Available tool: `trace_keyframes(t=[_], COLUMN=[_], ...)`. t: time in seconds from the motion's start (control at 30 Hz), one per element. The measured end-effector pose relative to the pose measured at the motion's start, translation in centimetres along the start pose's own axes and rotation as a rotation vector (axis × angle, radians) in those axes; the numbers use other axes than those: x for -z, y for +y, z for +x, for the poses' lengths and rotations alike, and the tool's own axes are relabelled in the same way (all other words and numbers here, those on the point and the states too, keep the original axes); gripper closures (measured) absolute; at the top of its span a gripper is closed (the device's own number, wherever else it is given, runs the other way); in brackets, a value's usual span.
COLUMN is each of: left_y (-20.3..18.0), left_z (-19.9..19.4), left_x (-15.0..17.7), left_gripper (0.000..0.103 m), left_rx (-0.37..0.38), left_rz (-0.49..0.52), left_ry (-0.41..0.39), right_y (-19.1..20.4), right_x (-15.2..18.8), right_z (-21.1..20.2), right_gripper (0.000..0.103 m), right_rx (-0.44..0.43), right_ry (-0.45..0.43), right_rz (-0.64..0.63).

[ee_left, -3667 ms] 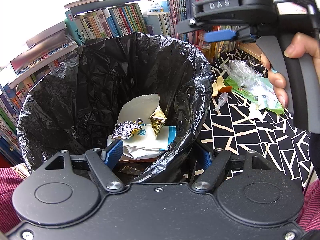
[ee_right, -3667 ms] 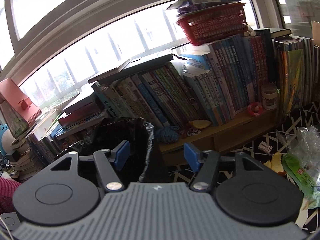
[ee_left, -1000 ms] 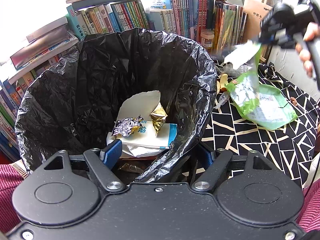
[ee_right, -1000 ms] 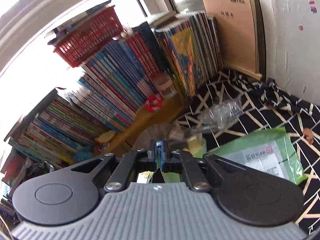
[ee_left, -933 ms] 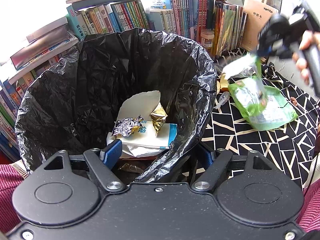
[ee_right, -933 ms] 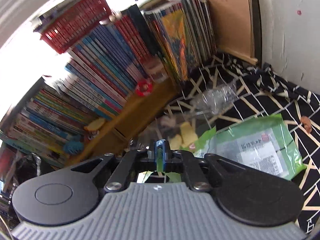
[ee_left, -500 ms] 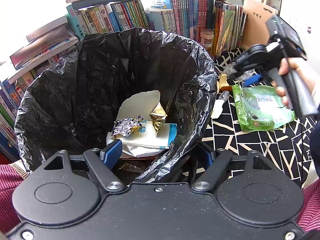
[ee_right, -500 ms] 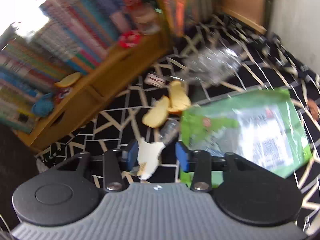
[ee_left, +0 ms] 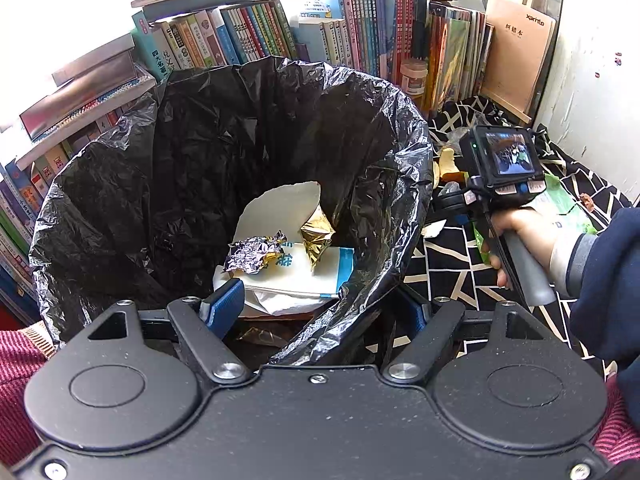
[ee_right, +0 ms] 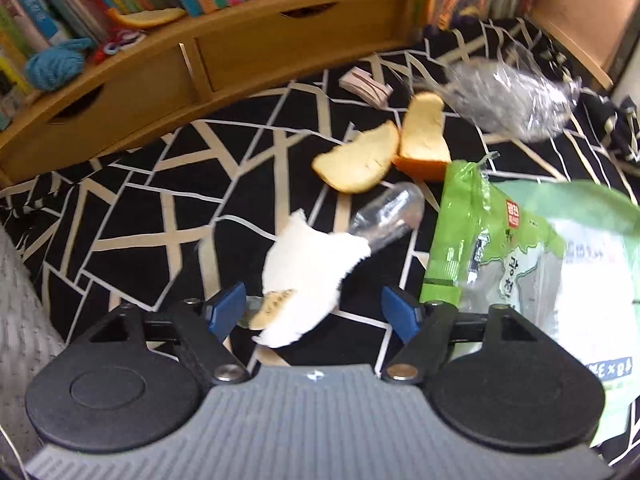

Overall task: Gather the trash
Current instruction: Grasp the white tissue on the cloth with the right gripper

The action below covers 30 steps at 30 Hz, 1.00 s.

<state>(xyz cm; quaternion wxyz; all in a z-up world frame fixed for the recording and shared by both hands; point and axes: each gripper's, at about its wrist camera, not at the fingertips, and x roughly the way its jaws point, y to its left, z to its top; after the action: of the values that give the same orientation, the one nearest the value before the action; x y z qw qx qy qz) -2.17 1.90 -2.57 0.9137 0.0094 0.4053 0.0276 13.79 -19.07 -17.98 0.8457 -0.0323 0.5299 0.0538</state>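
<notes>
A bin lined with a black bag [ee_left: 160, 184] fills the left wrist view. It holds a silver foil wrapper [ee_left: 252, 250], a gold wrapper [ee_left: 316, 240] and white paper. My left gripper [ee_left: 320, 310] straddles the near rim, one pad inside and one outside, neither visibly pressing. My right gripper [ee_right: 311, 306] points down at the black patterned cloth [ee_right: 120, 208]. Its jaws are opening, with a white paper scrap [ee_right: 308, 276] lying between them, untouched. A green packet [ee_right: 520, 248] lies just right of it.
Two orange peels [ee_right: 356, 160], a small clear wrapper [ee_right: 386, 216] and a crumpled clear bag [ee_right: 512, 100] lie further back on the cloth. A wooden shelf [ee_right: 240, 40] with books borders the far side. A hand [ee_left: 520, 232] holds the right gripper's handle beside the bin.
The right gripper was shut on the green packet and held high; it has dropped to the cloth and opened, and the packet now lies flat. The left gripper has not moved.
</notes>
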Motion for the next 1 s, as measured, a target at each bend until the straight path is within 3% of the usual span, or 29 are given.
trace_keyframes(t=[0.07, 0.1, 0.13, 0.17, 0.23, 0.4, 0.47, 0.5, 0.53, 0.57, 0.6, 0.63, 0.77, 0.97, 1.0], left_y=[0.0, 0.0, 0.0, 0.0, 0.0, -0.1, 0.0, 0.0, -0.1, -0.1, -0.1, -0.1, -0.1, -0.1, -0.1], left_z=[0.0, 0.0, 0.0, 0.0, 0.0, 0.0, 0.0, 0.0, 0.0, 0.0, 0.1, 0.1, 0.1, 0.1, 0.1], left_x=[0.0, 0.0, 0.0, 0.0, 0.0, 0.0, 0.0, 0.0, 0.0, 0.0, 0.1, 0.1, 0.1, 0.1, 0.1], left_gripper=[0.026, 0.026, 0.026, 0.026, 0.026, 0.026, 0.026, 0.026, 0.026, 0.026, 0.026, 0.026, 0.026, 0.026, 0.026], left_rx=[0.0, 0.0, 0.0, 0.0, 0.001, 0.001, 0.001, 0.001, 0.0, -0.001, -0.002, -0.002, -0.003, -0.003, -0.003], left_rz=[-0.001, 0.0, 0.0, 0.0, -0.002, -0.003, -0.003, -0.003, -0.003, -0.003, -0.003, -0.003, -0.002, 0.0, 0.0], left_ry=[0.0, 0.0, 0.0, 0.0, 0.001, 0.002, 0.002, 0.002, 0.003, 0.003, 0.003, 0.003, 0.002, 0.001, 0.001], right_y=[-0.4, -0.4, -0.2, -0.1, 0.1, -0.1, 0.0, 0.0, 0.0, 0.2, 0.5, 0.8, 2.3, 2.0, 2.0], right_x=[0.2, 0.1, 0.0, -0.1, -0.6, -1.4, -1.6, -1.6, -1.5, -1.4, -1.3, -1.0, -0.4, 0.2, 0.2], right_z=[-0.3, -0.5, -0.6, -0.9, -1.3, -2.2, -2.4, -2.4, -2.4, -2.2, -2.0, -1.8, -0.7, 0.5, 0.4], right_gripper=[0.038, 0.059, 0.071, 0.072, 0.083, 0.091, 0.091, 0.085, 0.067, 0.061, 0.043, 0.031, 0.03, 0.028, 0.034], right_rx=[-0.009, -0.013, -0.015, -0.019, -0.015, -0.036, -0.04, -0.038, -0.033, -0.011, 0.009, 0.027, 0.071, 0.072, 0.069], right_ry=[-0.004, 0.001, 0.005, 0.006, -0.013, -0.038, -0.048, -0.048, -0.047, -0.051, -0.051, -0.054, -0.051, -0.059, -0.059], right_rz=[0.018, 0.023, 0.026, 0.03, 0.033, 0.043, 0.043, 0.044, 0.04, 0.031, 0.011, -0.016, -0.117, -0.057, -0.056])
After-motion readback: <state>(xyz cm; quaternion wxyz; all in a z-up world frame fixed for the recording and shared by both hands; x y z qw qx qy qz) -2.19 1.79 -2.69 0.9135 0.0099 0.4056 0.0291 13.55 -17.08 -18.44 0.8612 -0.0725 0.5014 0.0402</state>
